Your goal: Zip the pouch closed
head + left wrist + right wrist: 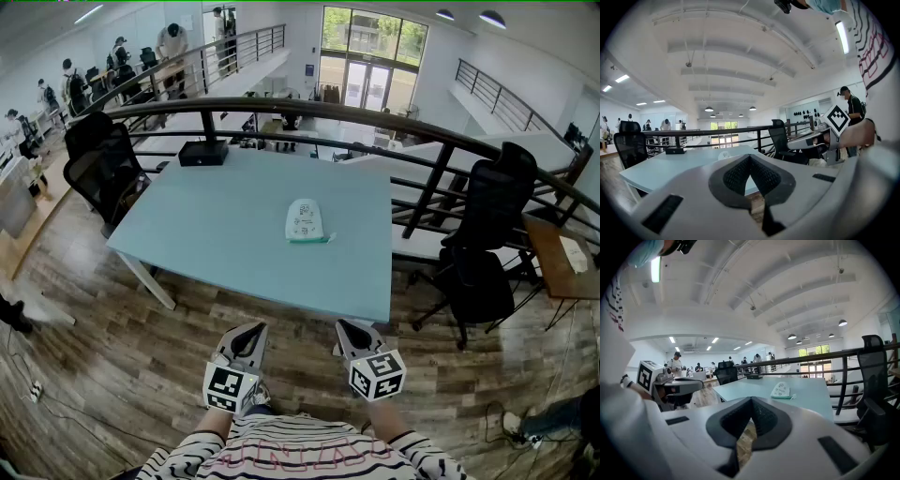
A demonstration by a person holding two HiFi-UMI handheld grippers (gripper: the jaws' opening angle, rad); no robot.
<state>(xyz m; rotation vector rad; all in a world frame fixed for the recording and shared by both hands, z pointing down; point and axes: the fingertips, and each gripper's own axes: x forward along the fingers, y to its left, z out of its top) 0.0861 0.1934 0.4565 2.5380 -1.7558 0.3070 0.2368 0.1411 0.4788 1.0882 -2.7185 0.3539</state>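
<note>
A small white pouch (305, 221) with a green printed pattern lies flat near the middle of the pale blue table (225, 253); a little pull tab sticks out at its near right corner. The right gripper view has the pouch (780, 390) on the tabletop ahead, and the left gripper view only its top (724, 153) above the jaws. My left gripper (247, 335) and right gripper (354, 330) are held side by side in front of my body, short of the table's near edge, well apart from the pouch. Both are shut with nothing between the jaws.
A black box (203, 153) sits at the table's far left corner. Black office chairs stand at the left (108, 159) and right (487, 234). A dark metal railing (394, 122) runs behind the table. Wooden floor lies under me, and several people work at desks far off.
</note>
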